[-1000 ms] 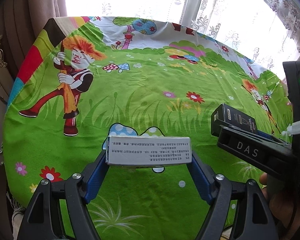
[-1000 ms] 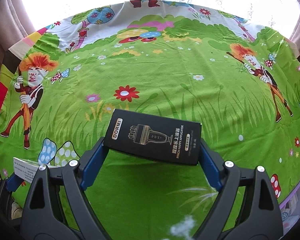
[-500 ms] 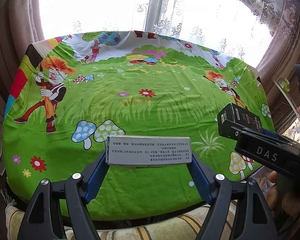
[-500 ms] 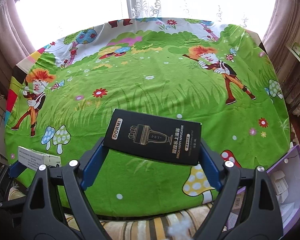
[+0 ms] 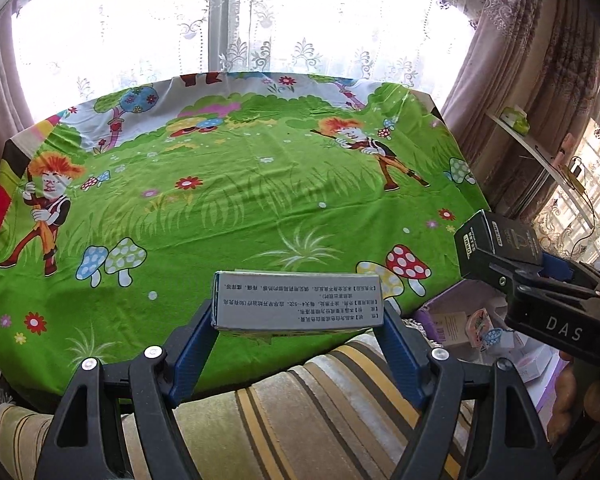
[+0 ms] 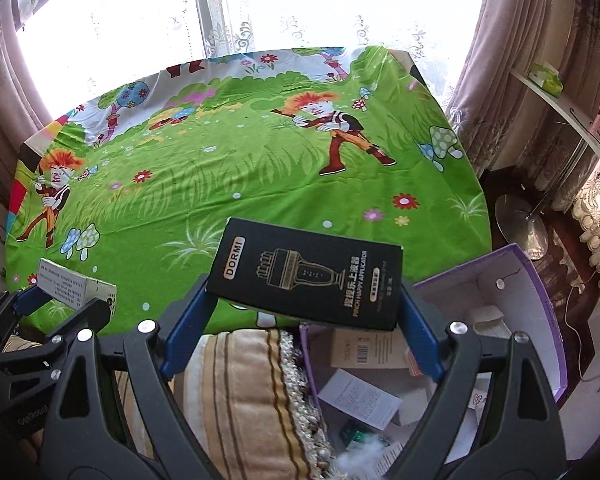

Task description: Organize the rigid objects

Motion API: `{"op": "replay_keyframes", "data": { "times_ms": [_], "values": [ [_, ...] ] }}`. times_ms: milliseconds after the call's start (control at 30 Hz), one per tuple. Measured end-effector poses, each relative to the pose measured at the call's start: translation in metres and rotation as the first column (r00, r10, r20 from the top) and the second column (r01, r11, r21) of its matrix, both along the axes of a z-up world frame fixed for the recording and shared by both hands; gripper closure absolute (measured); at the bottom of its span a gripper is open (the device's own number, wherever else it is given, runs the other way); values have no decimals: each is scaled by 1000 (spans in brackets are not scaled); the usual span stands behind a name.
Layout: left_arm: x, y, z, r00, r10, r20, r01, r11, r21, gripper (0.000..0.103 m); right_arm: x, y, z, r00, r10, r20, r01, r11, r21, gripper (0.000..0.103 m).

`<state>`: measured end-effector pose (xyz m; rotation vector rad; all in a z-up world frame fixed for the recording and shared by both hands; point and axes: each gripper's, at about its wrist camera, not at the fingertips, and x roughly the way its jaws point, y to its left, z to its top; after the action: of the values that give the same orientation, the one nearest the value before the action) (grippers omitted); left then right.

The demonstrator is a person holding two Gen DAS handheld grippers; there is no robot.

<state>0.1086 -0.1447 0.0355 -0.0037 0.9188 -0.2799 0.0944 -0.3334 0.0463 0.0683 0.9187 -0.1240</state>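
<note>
Boxes, two of them, both aloft and none left lying on the green cartoon tablecloth [image 5: 236, 208], so picking up looks finished. White box [image 5: 297, 301] with printed text clamped by its short ends between the blue fingers [image 5: 192, 344] of the left gripper [image 5: 298, 332], carried above the near edge of the cloth, over the striped cushion [image 5: 300, 408]. Black DORMI box [image 6: 306, 276] pinched the same way in the right gripper [image 6: 304, 328], held past the near right corner of the cloth and partly over the open purple bin [image 6: 540, 300]. Bin sitting beside the cloth at that corner, already holding several cartons and papers. Judging by this: clearing of the cloth done, delivery under way, release into the bin not yet done for either box. Black box nearer to the drop; white one a sideways carry toward the bin away. Order of dropping hard to call from here.
</note>
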Motion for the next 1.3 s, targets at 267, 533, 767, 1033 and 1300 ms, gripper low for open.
{"op": "replay_keyframes", "data": {
  "times_ms": [267, 533, 767, 1033, 1300],
  "values": [
    [-16, -60, 4, 994, -105, -1, 105, 994, 12, 25, -38, -57, 6, 997, -79, 24, 80, 995, -54, 14],
    [-27, -115, 4, 981, -196, -9, 196, 980, 45, 25, -64, -113, 0, 985, -173, 24, 174, 983, -57, 14],
    [-33, -160, -2, 964, -265, -41, 267, 962, 60, 24, -84, -153, -7, 969, -244, 26, 245, 968, -51, 13],
    [-32, -190, -10, 953, -295, -65, 299, 953, 60, 17, -93, -179, -20, 961, -277, -1, 277, 960, -25, 12],
    [-41, -183, -5, 958, -281, -51, 284, 957, 64, 6, -102, -174, -14, 962, -273, -4, 273, 962, -18, 5]
  ]
}}
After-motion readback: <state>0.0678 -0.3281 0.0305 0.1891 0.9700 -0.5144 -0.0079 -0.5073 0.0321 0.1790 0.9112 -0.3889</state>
